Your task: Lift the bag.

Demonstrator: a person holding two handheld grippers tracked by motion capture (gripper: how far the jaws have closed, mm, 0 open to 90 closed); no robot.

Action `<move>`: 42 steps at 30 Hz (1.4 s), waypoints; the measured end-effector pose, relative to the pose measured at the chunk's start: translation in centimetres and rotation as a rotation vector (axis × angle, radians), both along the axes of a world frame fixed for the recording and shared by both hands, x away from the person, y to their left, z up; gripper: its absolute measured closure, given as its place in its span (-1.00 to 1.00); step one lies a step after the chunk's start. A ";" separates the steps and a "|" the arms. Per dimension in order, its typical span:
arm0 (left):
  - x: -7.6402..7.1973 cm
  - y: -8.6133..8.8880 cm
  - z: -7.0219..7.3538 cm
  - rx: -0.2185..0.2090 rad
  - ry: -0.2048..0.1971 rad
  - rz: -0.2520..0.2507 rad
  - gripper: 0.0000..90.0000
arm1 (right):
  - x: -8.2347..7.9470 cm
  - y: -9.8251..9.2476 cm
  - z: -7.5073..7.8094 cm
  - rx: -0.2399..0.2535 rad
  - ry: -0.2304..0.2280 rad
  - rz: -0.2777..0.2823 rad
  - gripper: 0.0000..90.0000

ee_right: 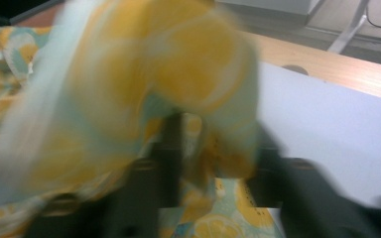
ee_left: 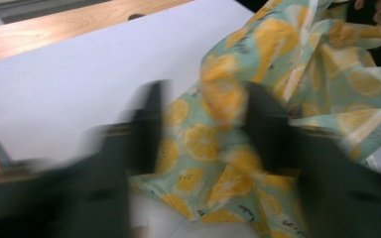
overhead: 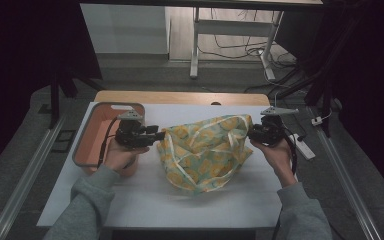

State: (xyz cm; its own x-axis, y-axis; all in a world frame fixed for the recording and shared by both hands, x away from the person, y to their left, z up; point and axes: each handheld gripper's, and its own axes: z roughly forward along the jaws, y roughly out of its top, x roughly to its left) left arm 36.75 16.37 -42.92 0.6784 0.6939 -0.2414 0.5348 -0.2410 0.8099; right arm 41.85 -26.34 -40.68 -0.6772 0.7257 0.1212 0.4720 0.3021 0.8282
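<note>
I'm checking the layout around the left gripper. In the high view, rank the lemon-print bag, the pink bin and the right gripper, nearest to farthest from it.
From the left gripper:
1. Lemon-print bag, at its jaws, centre of the table.
2. Pink bin, just behind it at the table's left edge.
3. Right gripper, across the bag, far side.

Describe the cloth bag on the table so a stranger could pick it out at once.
On the white table, to the right of the pink basin, a crumpled bag lies between the left gripper and the right gripper. It alone is soft: mint-green fabric printed with yellow lemon slices, with pale straps.
</note>
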 end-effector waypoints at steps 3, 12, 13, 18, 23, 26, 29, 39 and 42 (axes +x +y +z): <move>-0.6 0.6 0.2 0.028 -0.014 0.011 -0.53 | -0.5 -0.4 -0.1 -0.026 0.009 0.023 -0.20; -4.1 3.9 0.1 0.028 -0.049 0.005 -0.68 | -4.2 -4.9 -0.2 0.001 -0.013 0.054 -0.56; -4.5 4.0 0.1 0.030 -0.052 0.001 -0.66 | -4.6 -5.4 -0.3 0.013 -0.020 0.050 -0.55; -6.0 4.2 -0.4 0.041 -0.039 0.010 -0.59 | -6.3 -5.7 -1.0 0.031 -0.072 0.070 -0.47; -6.9 4.3 -1.0 0.068 -0.037 0.017 -0.56 | -6.7 -4.4 -2.0 0.019 -0.101 0.087 -0.41; -7.6 4.5 -1.6 0.061 -0.046 0.029 -0.55 | -6.9 -3.8 -2.7 0.003 -0.112 0.092 -0.39; -8.6 4.6 -2.2 0.070 -0.055 0.031 -0.54 | -7.4 -3.6 -3.5 -0.013 -0.121 0.103 -0.37; -11.6 4.5 -4.1 0.113 -0.069 0.034 -0.52 | -9.0 -3.6 -5.7 -0.052 -0.127 0.133 -0.35; -12.3 4.5 -4.9 0.131 -0.060 0.038 -0.52 | -9.5 -3.6 -5.8 -0.047 -0.124 0.138 -0.34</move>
State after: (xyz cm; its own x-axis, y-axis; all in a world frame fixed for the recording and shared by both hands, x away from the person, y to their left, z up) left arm 24.46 20.88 -47.81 0.6615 0.7422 -0.1071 0.4969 -0.3270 0.8039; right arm 32.33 -29.98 -46.51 -0.7784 0.6277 -0.0017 0.3182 0.3968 0.8610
